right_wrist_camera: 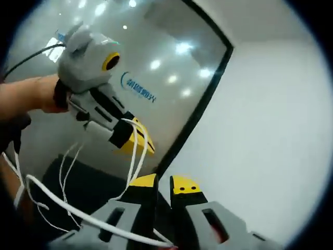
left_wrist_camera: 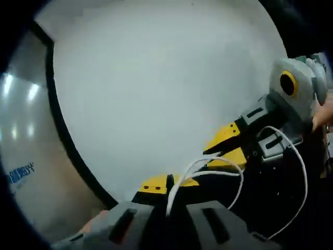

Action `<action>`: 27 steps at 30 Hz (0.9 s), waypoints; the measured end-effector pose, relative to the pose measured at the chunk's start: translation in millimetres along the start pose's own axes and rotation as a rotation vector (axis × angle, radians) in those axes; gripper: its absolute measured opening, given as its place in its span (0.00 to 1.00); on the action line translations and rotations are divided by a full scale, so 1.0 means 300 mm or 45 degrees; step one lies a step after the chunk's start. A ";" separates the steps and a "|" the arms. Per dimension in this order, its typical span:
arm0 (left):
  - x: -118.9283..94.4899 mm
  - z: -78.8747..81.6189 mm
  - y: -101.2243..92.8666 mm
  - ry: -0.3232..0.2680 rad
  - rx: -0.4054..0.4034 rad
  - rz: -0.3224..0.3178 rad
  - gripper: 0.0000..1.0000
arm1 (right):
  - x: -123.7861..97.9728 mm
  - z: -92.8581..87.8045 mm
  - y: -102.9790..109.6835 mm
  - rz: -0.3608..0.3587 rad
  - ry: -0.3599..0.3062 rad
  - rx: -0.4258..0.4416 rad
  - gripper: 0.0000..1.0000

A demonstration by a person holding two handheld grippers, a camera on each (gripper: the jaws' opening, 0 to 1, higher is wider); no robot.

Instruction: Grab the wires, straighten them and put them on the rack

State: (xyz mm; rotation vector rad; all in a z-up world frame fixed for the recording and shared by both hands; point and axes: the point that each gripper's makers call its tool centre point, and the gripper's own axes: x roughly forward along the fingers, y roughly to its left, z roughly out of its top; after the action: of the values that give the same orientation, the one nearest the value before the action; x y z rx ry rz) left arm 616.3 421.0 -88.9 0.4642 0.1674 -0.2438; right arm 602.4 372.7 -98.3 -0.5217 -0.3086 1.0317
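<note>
White wire held between both claws, rack placement not yet done

White wire [left_wrist_camera: 237,174] is hanging in the air between the two claws, in front of a pale wall and a glass panel [right_wrist_camera: 156,57] with a dark frame. No rack is appearing in either view, so placement is judged as still outstanding. Grabbing is done: both claws are gripping the wire. Straightening is judged as under way but incomplete, since the wire is bowing in loose loops rather than running taut.

Left claw [left_wrist_camera: 169,183]: in the left gripper view its yellow-tipped jaws are standing together, with the wire rising from the narrow seam between them. It is clamped on the wire. From there the wire is arching toward the right claw [left_wrist_camera: 221,148], which is entering from the right side of that view.

Right claw [right_wrist_camera: 163,183]: in the right gripper view its jaws are nearly together, with a thin gap showing. The wire is passing by the left jaw, and a strand is crossing below the jaw bases. Whether the jaws are pinching it cannot be told from this view; the left gripper view suggests the wire is meeting the right claw at its tips. Several slack strands are drooping below the left claw [right_wrist_camera: 136,138] and beside the person's hand [right_wrist_camera: 28,96].
</note>
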 end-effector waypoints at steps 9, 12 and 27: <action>0.096 -0.466 -0.006 0.229 -0.225 -0.036 0.00 | 0.177 -0.321 0.162 0.117 0.173 0.242 0.10; 0.094 -0.565 -0.029 0.230 -0.324 -0.022 0.00 | 0.183 -0.415 0.228 0.170 0.253 0.300 0.11; 0.033 -0.895 -0.205 0.213 -0.306 -0.029 0.56 | 0.202 -0.613 0.382 0.393 0.423 0.148 0.56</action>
State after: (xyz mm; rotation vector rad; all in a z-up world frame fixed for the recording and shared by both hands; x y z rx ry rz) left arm 581.3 489.7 -353.5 0.2432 0.3612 -0.2039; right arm 636.0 423.6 -314.7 -0.6369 0.1311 1.2302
